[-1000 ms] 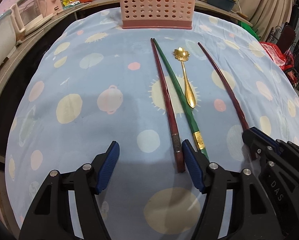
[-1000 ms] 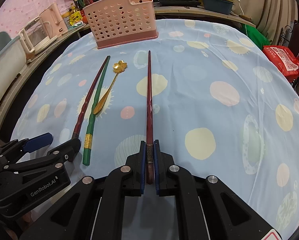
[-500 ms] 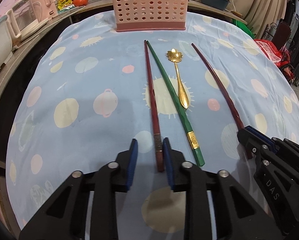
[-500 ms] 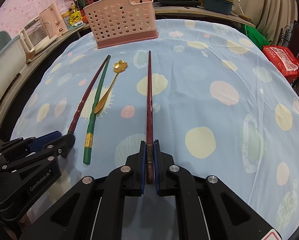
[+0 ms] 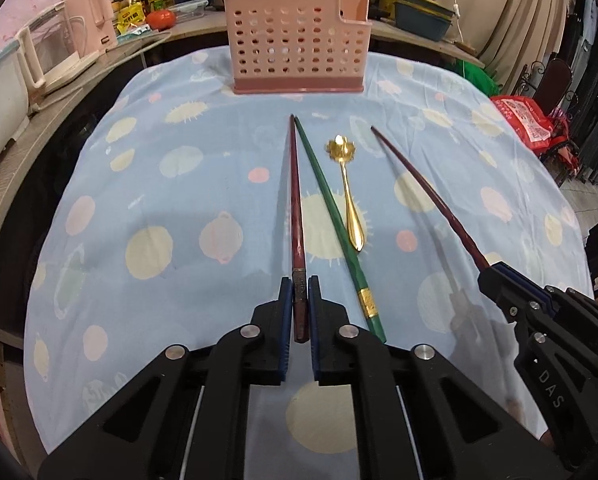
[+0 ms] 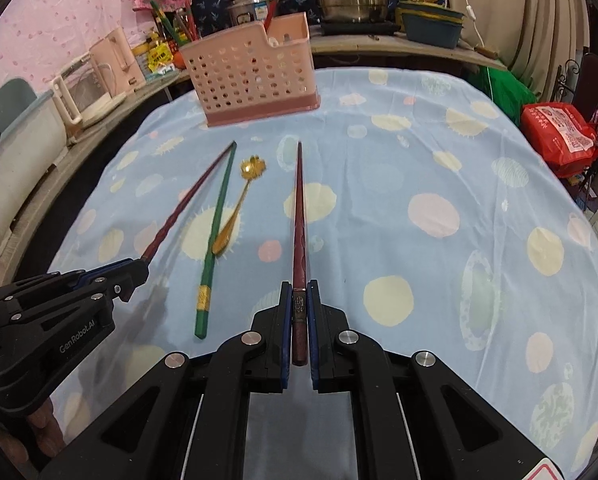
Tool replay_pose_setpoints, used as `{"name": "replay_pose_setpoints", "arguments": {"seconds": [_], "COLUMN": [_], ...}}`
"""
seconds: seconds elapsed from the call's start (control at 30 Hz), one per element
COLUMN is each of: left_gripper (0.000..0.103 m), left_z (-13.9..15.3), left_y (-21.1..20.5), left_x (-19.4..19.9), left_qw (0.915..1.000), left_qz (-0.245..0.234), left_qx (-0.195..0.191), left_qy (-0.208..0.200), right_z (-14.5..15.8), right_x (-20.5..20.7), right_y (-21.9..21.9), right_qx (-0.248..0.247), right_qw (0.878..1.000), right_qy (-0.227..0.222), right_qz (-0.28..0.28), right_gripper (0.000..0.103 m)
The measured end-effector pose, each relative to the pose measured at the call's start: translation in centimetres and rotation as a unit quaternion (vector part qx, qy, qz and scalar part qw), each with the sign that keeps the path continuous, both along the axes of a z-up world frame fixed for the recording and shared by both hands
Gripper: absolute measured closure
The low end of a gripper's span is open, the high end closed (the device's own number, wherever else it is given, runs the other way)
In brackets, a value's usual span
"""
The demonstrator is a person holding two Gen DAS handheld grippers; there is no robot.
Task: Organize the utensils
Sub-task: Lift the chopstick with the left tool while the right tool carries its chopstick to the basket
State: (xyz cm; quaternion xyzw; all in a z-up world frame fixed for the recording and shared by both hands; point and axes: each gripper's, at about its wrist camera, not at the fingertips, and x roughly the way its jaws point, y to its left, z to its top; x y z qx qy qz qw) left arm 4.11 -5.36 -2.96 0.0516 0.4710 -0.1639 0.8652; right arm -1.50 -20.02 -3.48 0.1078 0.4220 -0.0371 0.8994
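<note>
The left gripper (image 5: 298,312) has its jaws closed narrow on the thick end of a dark red chopstick (image 5: 295,216), which runs away from it toward twelve o'clock in the left wrist view, its tip pointing at the pink perforated caddy (image 5: 297,46) standing at the far edge of the bench (image 5: 139,184) (a bench covered by a pale blue cloth with yellow and pink dots). Just beside that chopstick, at about one o'clock from the jaws, lies a green chopstick (image 5: 331,216) with a gold band near its thick end; their far tips nearly meet. A gold spoon (image 5: 349,200) with a flower-shaped bowl lies just to the right of the green one, handle end touching or almost touching it.

The right gripper (image 6: 299,312) likewise has its jaws pressed narrow on the thick end of a second dark red chopstick (image 6: 299,216), which points to twelve o'clock in the right wrist view, toward the right side of the caddy (image 6: 255,80). In the left wrist view this gripper (image 5: 495,276) sits at four o'clock, its chopstick (image 5: 427,196) slanting toward eleven.
</note>
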Motion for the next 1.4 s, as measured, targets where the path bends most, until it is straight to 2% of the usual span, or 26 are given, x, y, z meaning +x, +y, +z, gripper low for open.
{"name": "replay_pose_setpoints", "arguments": {"seconds": [0.33, 0.87, 1.17, 1.4], "left_gripper": [0.096, 0.096, 0.096, 0.096], "left_z": [4.6, 11.1, 14.8, 18.7], "left_y": [0.9, 1.9, 1.5, 1.0], "left_x": [0.3, 2.5, 4.9, 8.4], "left_qw": [0.9987, 0.994, 0.9891, 0.9829], "left_qz": [0.009, 0.015, 0.011, 0.007], "left_qx": [-0.029, -0.052, -0.062, -0.078], "left_qy": [-0.042, -0.095, -0.133, -0.167], "right_z": [5.9, 12.7, 16.2, 19.6], "right_x": [-0.5, 1.3, 3.8, 7.7], "right_y": [-0.9, -1.6, -2.0, -3.4], "right_qx": [0.014, 0.028, 0.029, 0.043], "right_qw": [0.997, 0.988, 0.982, 0.975], "right_qy": [-0.071, -0.149, -0.188, -0.219], "right_qz": [-0.013, -0.014, -0.002, 0.002], "right_gripper": [0.096, 0.096, 0.096, 0.096]}}
